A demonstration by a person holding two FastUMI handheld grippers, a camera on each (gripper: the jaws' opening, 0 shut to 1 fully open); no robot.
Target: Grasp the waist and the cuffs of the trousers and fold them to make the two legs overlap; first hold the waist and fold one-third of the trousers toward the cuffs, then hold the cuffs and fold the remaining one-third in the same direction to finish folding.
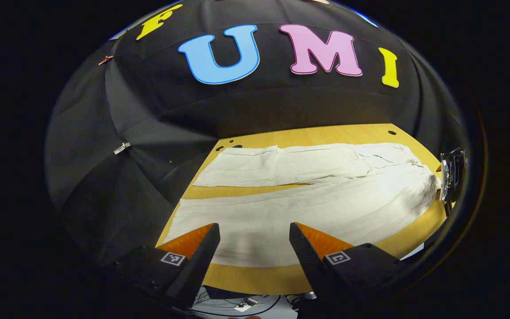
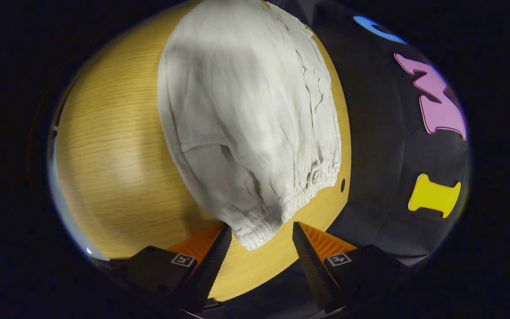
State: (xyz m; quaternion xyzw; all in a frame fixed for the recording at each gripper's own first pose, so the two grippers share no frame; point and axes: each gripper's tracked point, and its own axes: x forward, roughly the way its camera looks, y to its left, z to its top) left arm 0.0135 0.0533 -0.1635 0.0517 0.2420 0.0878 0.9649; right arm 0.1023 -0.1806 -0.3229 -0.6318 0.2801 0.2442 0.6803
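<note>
White trousers (image 1: 299, 195) lie flat on the wooden table (image 1: 255, 279), legs spread apart toward the left, waist at the right. My left gripper (image 1: 254, 230) hangs open over the near leg, close to the table's front edge, holding nothing. At the far right edge of the left gripper view the other gripper (image 1: 452, 173) stands by the waist. In the right gripper view the elastic waistband (image 2: 281, 208) of the trousers (image 2: 246, 110) lies close ahead, its near corner between the open fingers of my right gripper (image 2: 259, 232). The fingers do not press on the cloth.
The black cloth wall (image 1: 157, 115) rises right behind the table's far edge. Small holes (image 1: 391, 132) mark the tabletop near its back corners. Cables and a small device (image 1: 246, 305) lie on the floor below the front edge. Bare wood (image 2: 113, 150) spreads left of the waist.
</note>
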